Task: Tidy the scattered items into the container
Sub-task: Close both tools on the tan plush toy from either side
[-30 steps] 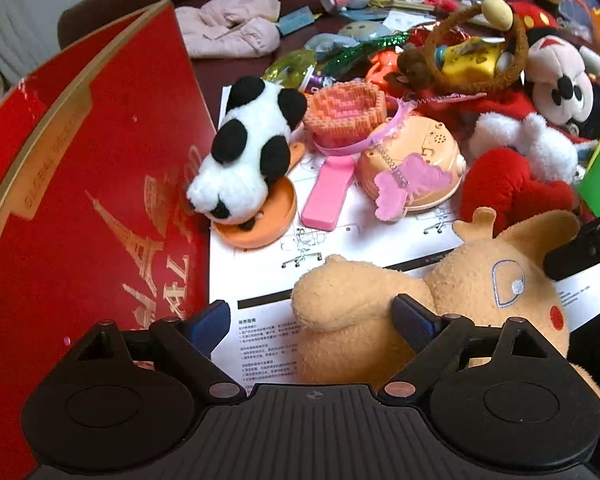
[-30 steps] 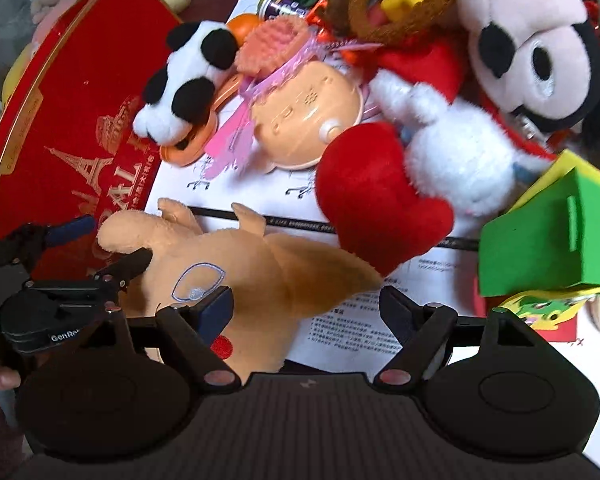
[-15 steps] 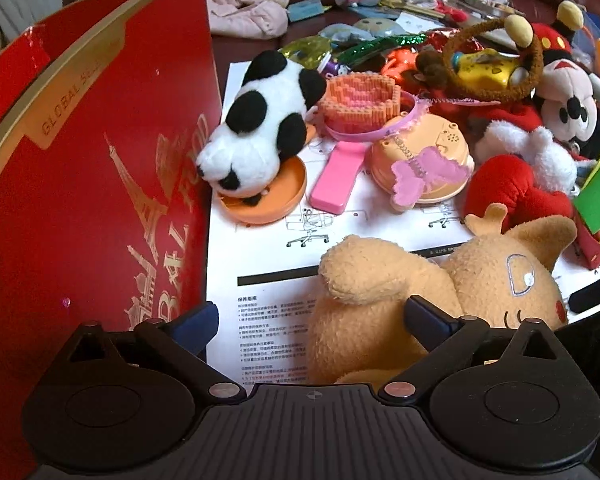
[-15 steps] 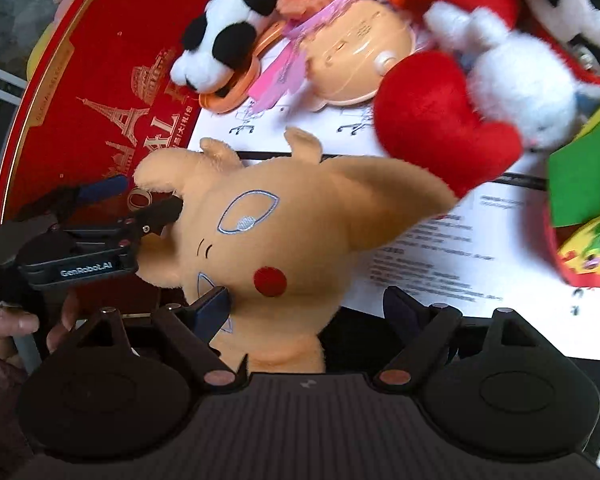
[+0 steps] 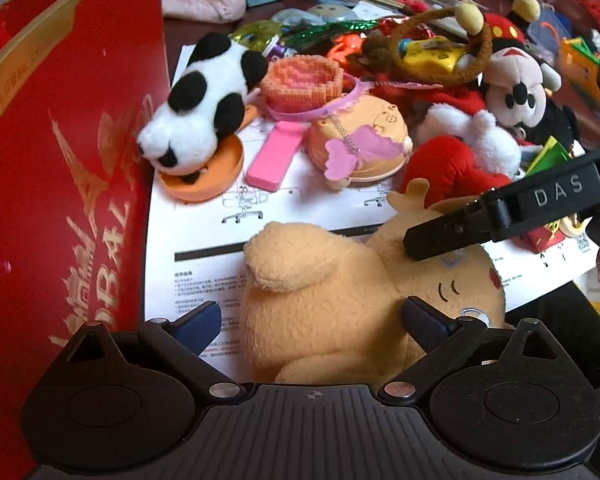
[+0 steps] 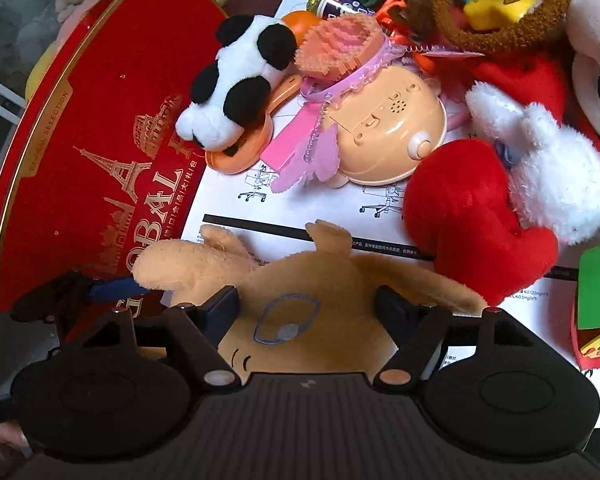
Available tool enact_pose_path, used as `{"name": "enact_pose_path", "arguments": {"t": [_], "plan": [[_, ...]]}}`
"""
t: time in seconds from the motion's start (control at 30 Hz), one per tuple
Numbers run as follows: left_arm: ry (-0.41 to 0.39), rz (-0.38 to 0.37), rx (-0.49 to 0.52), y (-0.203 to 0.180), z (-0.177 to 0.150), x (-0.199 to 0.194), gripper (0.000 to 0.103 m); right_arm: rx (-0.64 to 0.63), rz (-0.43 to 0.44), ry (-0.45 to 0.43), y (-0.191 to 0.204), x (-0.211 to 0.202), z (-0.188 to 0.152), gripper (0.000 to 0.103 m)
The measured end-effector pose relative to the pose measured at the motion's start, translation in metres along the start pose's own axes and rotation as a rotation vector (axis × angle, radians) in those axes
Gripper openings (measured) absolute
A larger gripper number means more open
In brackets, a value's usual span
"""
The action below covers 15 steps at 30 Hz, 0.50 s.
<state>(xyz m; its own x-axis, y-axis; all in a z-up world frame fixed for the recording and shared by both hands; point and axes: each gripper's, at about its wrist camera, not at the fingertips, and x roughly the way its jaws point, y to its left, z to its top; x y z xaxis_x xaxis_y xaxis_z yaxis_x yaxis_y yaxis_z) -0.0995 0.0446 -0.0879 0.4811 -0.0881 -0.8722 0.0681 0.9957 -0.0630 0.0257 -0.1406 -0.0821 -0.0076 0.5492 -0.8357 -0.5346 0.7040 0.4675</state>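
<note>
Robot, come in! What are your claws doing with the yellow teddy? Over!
Right gripper closing around plush. Left gripper open, straddling it. Red box alongside. Nothing blocking.

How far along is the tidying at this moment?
Done: nothing shows as packed; the inside of the red box is not in view. In hand: both grippers straddle the tan plush; the right gripper is closing on its head, the left gripper is wide open around its body. Left: the panda, red heart, pink brush and more.
</note>
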Motion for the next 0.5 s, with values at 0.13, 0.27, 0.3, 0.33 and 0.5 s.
{"name": "enact_pose_path", "arguments": {"t": [0.13, 0.27, 0.3, 0.33, 0.5], "plan": [[-0.014, 0.032, 0.016, 0.003, 0.006, -0.005, 0.099, 0.047, -0.012, -0.029, -0.016, -0.012, -0.002, 0.078], [-0.03, 0.052, 0.008, 0.011, 0.015, -0.007, 0.096, 0.096, -0.023, -0.025, -0.033, -0.019, -0.007, 0.078], [-0.034, 0.056, 0.008, 0.012, 0.016, -0.007, 0.095, 0.098, -0.02, -0.019, -0.034, -0.019, -0.009, 0.078], [-0.037, 0.061, 0.012, 0.012, 0.018, -0.007, 0.094, 0.096, -0.017, -0.012, -0.033, -0.018, -0.011, 0.078], [-0.058, 0.108, 0.086, 0.006, 0.027, -0.007, 0.089, 0.082, 0.001, 0.006, -0.03, -0.018, -0.018, 0.08]]}}
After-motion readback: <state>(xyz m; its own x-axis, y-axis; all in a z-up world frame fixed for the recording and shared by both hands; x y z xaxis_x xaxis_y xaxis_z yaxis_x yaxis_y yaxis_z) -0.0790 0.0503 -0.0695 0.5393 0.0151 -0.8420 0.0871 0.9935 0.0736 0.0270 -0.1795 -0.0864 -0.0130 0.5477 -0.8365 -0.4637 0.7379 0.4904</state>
